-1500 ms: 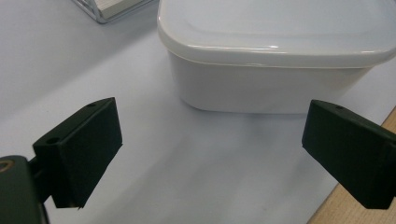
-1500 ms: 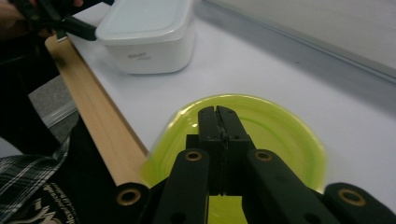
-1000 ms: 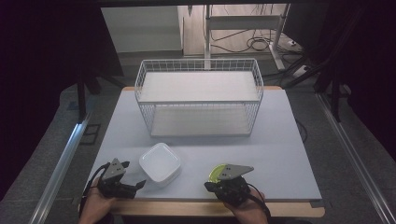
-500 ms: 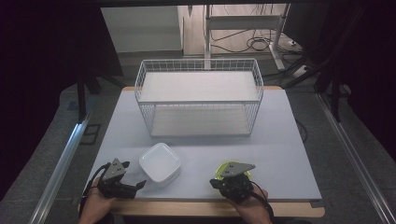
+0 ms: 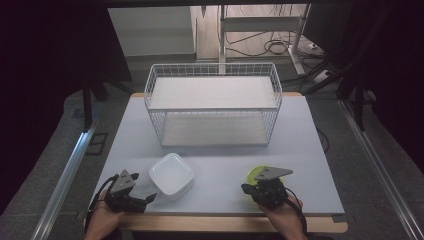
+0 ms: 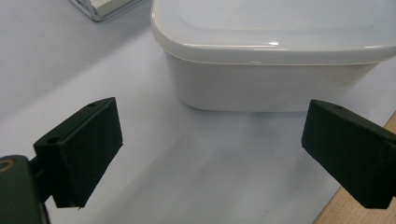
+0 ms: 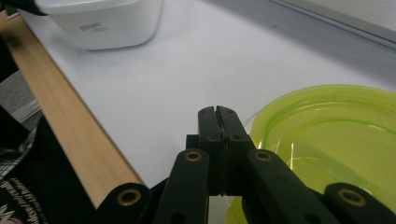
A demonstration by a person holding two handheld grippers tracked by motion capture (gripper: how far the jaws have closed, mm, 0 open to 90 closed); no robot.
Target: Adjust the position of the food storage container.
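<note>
At the near left of the surface, the left claw stands with jaws wide apart, just short of the white lidded container, which rests untouched near it. At the near right, the right claw has its jaws pressed together on nothing, just beside the yellow-green bowl. From above, the gripper's grey plate hides most of that bowl. The wire basket stands farther back.

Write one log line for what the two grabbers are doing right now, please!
left gripper: open, facing white lidded container, apart | right gripper: shut, empty, beside green lid | wire basket: empty
</note>
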